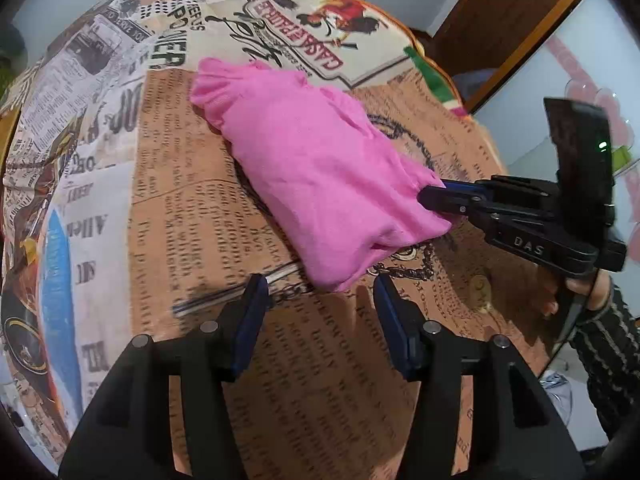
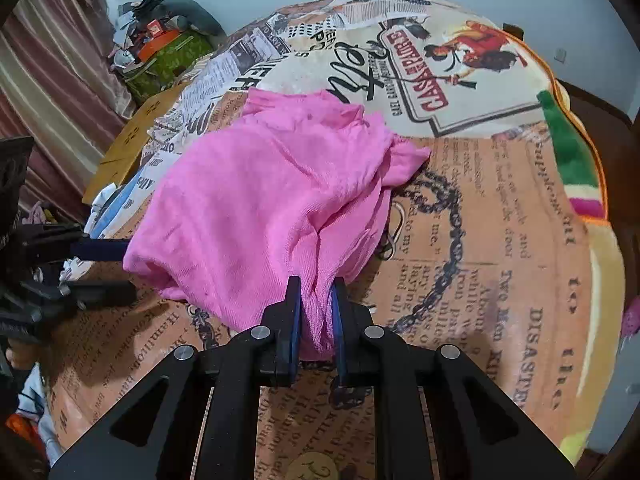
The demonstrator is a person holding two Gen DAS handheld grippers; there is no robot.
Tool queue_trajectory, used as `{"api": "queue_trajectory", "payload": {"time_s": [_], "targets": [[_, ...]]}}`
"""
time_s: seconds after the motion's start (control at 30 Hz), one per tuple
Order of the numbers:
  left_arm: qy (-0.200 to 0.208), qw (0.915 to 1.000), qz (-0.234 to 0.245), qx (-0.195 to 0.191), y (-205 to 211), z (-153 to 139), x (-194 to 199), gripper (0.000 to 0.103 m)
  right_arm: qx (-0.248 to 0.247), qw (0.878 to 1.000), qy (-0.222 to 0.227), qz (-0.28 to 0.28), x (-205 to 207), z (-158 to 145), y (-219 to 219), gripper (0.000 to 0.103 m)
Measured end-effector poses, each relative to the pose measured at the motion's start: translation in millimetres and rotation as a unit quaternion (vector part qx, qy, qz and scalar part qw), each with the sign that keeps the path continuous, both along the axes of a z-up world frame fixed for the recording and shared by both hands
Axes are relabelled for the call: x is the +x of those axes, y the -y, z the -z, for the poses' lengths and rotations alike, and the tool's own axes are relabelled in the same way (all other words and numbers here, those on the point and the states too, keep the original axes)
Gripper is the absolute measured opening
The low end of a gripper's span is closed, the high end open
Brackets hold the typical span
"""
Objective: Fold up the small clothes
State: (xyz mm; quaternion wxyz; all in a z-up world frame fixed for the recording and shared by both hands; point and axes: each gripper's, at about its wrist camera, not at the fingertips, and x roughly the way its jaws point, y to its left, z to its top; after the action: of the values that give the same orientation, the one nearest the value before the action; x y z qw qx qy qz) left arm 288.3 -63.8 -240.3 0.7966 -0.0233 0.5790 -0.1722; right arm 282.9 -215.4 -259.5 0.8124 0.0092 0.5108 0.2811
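Note:
A small pink garment (image 1: 320,168) lies folded in a bundle on a newspaper-print cloth (image 1: 192,184). My left gripper (image 1: 320,284) is open and empty, just short of the garment's near corner. My right gripper (image 2: 316,288) is shut on a bunched edge of the pink garment (image 2: 256,208). It also shows in the left wrist view (image 1: 430,196), pinching the garment's right end. The left gripper's fingers (image 2: 100,250) show at the left edge of the right wrist view, beside the garment's left corner.
The printed cloth (image 2: 480,240) covers a rounded surface. A cluttered pile with a green box (image 2: 168,56) sits at the far left near a striped curtain (image 2: 48,80). A wooden door frame (image 1: 500,20) stands at the far right.

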Motion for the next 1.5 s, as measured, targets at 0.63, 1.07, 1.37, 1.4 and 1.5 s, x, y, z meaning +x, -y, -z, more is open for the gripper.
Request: {"api": "queue_trajectory", "payload": {"time_s": [0.63, 1.07, 1.37, 1.4, 1.5], "targets": [[0.055, 0.9918, -0.059, 0.100, -28.3, -5.9, -12.2, 0.009, -0.010, 1.000, -0.026, -0.002, -8.6, 15.6, 18.0, 0.009], [0.062, 0.9922, -0.058, 0.091, -27.4, -5.2, -15.3, 0.009, 0.055, 0.996, -0.045, -0.048, -16.4, -13.7, -29.7, 0.036], [0.056, 0.9928, -0.043, 0.096, -21.2, 4.8, -17.0, 0.009, 0.032, 0.997, -0.043, -0.059, -29.3, 1.7, -39.4, 0.010], [0.060, 0.9922, -0.039, 0.102, -19.8, 4.5, -17.6, 0.009, 0.030, 0.997, -0.039, -0.060, -29.2, 0.6, -41.4, 0.009], [0.071, 0.9912, -0.034, 0.106, -20.6, -0.3, -19.0, 0.009, 0.021, 0.997, -0.014, -0.067, -32.3, -8.2, -39.9, 0.007]]}}
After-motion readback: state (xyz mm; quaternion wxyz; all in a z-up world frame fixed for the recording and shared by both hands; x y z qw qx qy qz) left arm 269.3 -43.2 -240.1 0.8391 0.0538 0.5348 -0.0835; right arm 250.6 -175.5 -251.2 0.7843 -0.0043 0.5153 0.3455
